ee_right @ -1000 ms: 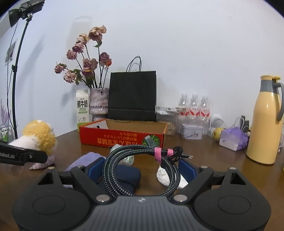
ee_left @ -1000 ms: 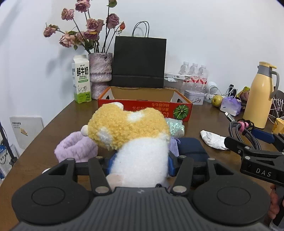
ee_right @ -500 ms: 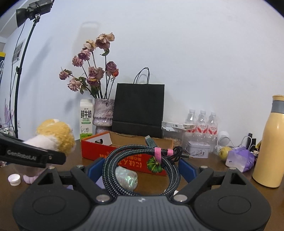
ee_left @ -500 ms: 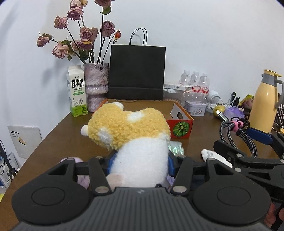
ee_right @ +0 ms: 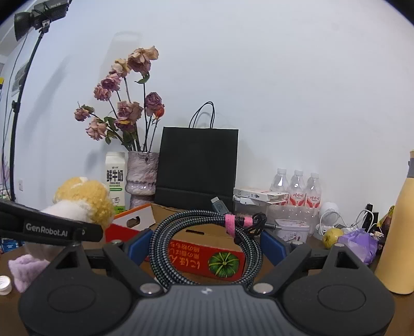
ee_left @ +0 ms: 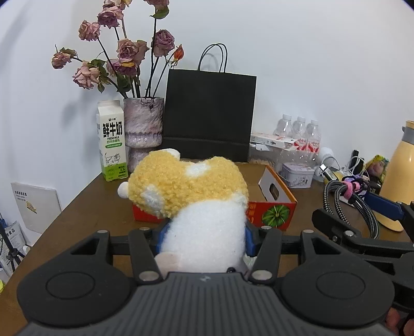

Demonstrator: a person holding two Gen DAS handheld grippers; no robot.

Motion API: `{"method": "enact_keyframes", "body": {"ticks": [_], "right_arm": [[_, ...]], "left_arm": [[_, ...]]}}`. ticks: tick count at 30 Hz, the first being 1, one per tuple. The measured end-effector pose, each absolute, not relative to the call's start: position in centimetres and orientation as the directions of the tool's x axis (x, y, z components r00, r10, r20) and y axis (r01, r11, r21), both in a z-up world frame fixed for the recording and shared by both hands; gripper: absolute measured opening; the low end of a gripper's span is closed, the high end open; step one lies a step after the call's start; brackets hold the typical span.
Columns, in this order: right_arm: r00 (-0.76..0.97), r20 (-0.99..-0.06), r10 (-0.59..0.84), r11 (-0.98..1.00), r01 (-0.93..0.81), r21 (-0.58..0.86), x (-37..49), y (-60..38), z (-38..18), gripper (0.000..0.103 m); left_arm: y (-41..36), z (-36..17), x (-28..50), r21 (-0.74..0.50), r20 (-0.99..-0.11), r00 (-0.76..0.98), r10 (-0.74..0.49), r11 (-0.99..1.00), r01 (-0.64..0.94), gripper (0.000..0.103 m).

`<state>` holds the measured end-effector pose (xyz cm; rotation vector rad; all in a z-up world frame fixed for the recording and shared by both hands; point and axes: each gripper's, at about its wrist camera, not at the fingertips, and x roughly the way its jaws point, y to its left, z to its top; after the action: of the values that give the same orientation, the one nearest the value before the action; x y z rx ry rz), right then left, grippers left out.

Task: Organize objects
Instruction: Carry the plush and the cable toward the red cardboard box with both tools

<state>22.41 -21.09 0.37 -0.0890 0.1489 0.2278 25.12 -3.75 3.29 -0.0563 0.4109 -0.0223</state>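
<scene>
Even, cool indoor light fills both wrist views, with soft shadows of the dried flowers [ee_left: 121,59] cast up and left onto the white wall behind them. Fisheye distortion bows the wall and darkens the frame corners. A studio lamp [ee_right: 38,15] stands high, left of the flowers. The picture is sharp around the flowers; no strong glare shows.

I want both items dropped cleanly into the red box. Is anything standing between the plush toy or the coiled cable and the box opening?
Nothing visible does. The plush toy, gripped by the left gripper, and the coiled cable in the right gripper hang just before the red box; its visible opening looks unobstructed.
</scene>
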Motion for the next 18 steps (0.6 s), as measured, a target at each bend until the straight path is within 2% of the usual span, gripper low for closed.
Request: {"method": "enact_keyframes", "body": {"ticks": [13,18], "right_arm": [[0.963,-0.179,0.201,0.972,-0.219,-0.089,28.6,-18.6,1.2,0.089],[0.962,-0.190,0.195,0.973,-0.215,-0.088,31.0,-17.4,1.3,0.089]], "left_arm": [[-3.1,3.7,31.7,-0.104,-0.382,0.924,0.026,0.992,-0.071,0.054],[-3.1,4.3,33.6,-0.087,-0.344,0.936,0.072,0.990,-0.108,0.054]]}}
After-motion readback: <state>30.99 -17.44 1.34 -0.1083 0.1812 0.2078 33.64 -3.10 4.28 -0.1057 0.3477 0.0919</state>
